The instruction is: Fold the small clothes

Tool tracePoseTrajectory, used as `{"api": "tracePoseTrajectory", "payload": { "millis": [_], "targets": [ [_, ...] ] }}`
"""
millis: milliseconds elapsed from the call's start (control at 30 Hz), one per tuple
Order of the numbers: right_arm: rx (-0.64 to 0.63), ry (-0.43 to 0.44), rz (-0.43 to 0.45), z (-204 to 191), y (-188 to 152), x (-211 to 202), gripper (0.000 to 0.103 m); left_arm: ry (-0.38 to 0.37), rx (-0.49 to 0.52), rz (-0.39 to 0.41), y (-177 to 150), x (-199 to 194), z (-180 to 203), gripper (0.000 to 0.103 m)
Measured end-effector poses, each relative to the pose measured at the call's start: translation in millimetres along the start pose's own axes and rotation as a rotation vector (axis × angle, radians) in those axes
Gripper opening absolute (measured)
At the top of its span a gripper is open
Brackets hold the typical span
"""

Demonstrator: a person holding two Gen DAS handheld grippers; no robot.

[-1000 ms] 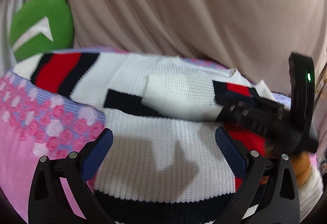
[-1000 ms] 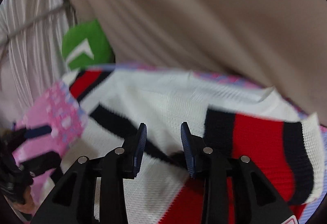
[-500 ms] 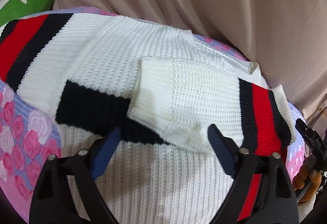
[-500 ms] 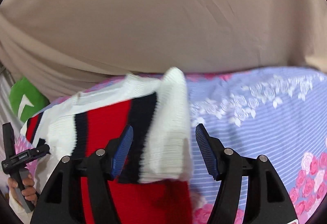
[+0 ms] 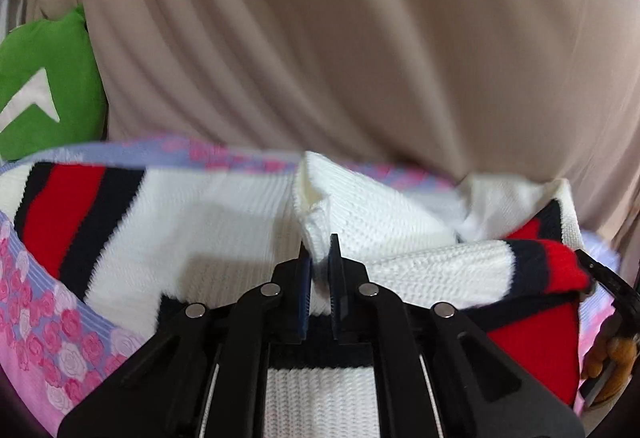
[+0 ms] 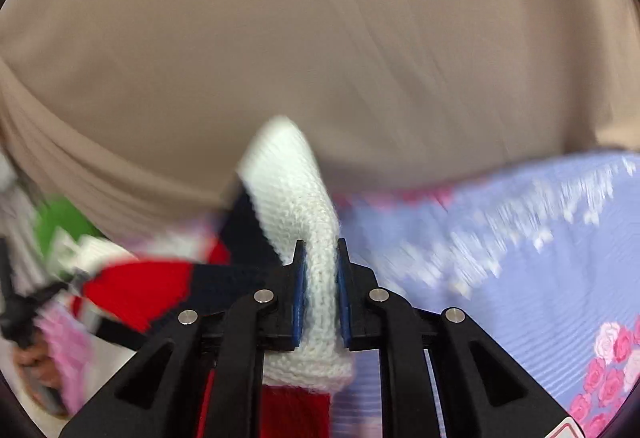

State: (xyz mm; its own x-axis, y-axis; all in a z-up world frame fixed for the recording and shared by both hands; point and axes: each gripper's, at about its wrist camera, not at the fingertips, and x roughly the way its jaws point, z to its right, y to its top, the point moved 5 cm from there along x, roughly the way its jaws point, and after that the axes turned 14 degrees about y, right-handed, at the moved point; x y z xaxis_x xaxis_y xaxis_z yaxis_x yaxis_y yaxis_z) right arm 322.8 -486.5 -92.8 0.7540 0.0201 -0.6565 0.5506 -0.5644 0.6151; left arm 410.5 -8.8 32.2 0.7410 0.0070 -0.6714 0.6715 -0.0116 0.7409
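Floral bedsheet [image 5: 48, 338] under bunched white-red-navy striped sweater [image 5: 224, 222]

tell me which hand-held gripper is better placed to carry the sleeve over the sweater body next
Right, probably. The right hand-held gripper, jaws closing, pinches the sleeve cuff, already lifted off the floral bedsheet. The left hand-held gripper only pins a white fold mid-sweater.

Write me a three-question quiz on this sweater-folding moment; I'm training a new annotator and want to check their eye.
1. True or false: the left gripper pinches white knit of the sweater.
2. What does the right gripper clamp? A) green cushion B) the sweater's white edge C) bedsheet
3. What flowers pattern the bedsheet?

Key: 1 true; 2 B, jaws closing on it; 3 pink roses.
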Motion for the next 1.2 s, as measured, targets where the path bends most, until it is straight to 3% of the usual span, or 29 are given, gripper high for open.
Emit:
{"api": "tracePoseTrajectory", "payload": {
  "millis": [100, 167, 267, 367, 500, 600, 700, 867, 1200],
  "targets": [
    [0.044, 0.022, 0.04, 7, -6, -8, 0.01, 0.045, 0.028, -0.121, -37, 46, 9, 0.007],
    [0.054, 0.036, 0.104, -2, 1, -33, 0.011, 0.06, 0.039, -0.063, -40, 42, 10, 0.008],
    [-0.006, 0.101, 0.168, -34, 9, -58, 0.013, 0.092, 0.06, -0.038, -43, 40, 17, 0.009],
    [-0.093, 0.127, 0.115, -61, -2, -45, 0.014, 0.119, 0.074, -0.025, -44, 39, 23, 0.009],
    [-0.065, 0.05, -0.081, -39, -28, 14, 0.011, 0.122, 0.068, -0.021, -45, 40, 21, 0.01],
    [-0.022, 0.076, -0.013, -41, -18, -3, 0.01, 0.12, 0.062, -0.018, -46, 39, 24, 0.011],
    [-0.066, 0.08, 0.048, -54, -11, -17, 0.012, 0.121, 0.062, -0.017, -45, 38, 20, 0.011],
    [-0.062, 0.008, -0.05, -44, -25, 16, 0.01, 0.119, 0.061, -0.018, -44, 39, 22, 0.011],
    [-0.153, -0.086, -0.028, -65, -24, 28, 0.011, 0.116, 0.058, -0.015, -45, 38, 20, 0.011]
  ]
}}
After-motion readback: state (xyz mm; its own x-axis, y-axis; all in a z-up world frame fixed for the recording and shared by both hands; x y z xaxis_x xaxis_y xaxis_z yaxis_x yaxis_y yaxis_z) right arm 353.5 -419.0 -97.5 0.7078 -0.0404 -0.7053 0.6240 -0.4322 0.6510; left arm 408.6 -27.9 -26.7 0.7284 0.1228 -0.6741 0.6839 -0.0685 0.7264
